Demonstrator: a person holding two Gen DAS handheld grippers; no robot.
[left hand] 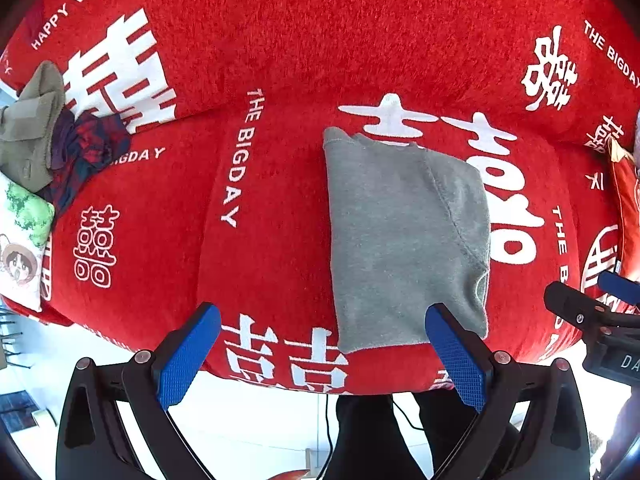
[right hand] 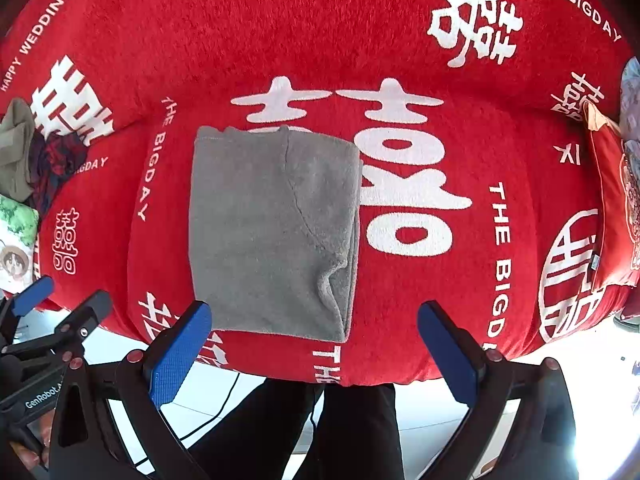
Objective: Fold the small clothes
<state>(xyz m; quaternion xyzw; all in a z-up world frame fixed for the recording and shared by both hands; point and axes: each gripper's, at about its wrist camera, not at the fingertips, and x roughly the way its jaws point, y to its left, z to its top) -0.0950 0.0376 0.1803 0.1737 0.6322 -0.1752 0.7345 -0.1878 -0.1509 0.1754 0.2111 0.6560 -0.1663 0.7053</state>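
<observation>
- Two tools, left tool [left hand: 324, 354] and right tool [right hand: 314, 350], gape empty, we see.
- Grey garment [right hand: 272, 232], frame centre: soft, light, floppy; we'd pinch its near corners.

This is a home living room. A sofa [right hand: 304, 32] fills both views, its seat and backrest covered in a plush red throw printed with white double-happiness characters and the words "HAPPY WEDDING" and "THE BIGDAY", the sort of cover a household puts on after a marriage. A cartoon-print cushion [left hand: 22, 248] leans at the left end and a red embroidered cushion [right hand: 616, 216] at the right. Loose clothes, olive and dark patterned, lie heaped in the left corner [left hand: 44, 136], and a folded grey garment [right hand: 272, 232] rests on the seat. Below the seat edge is a pale glossy floor [left hand: 248, 420] with a thin black cable running across it
</observation>
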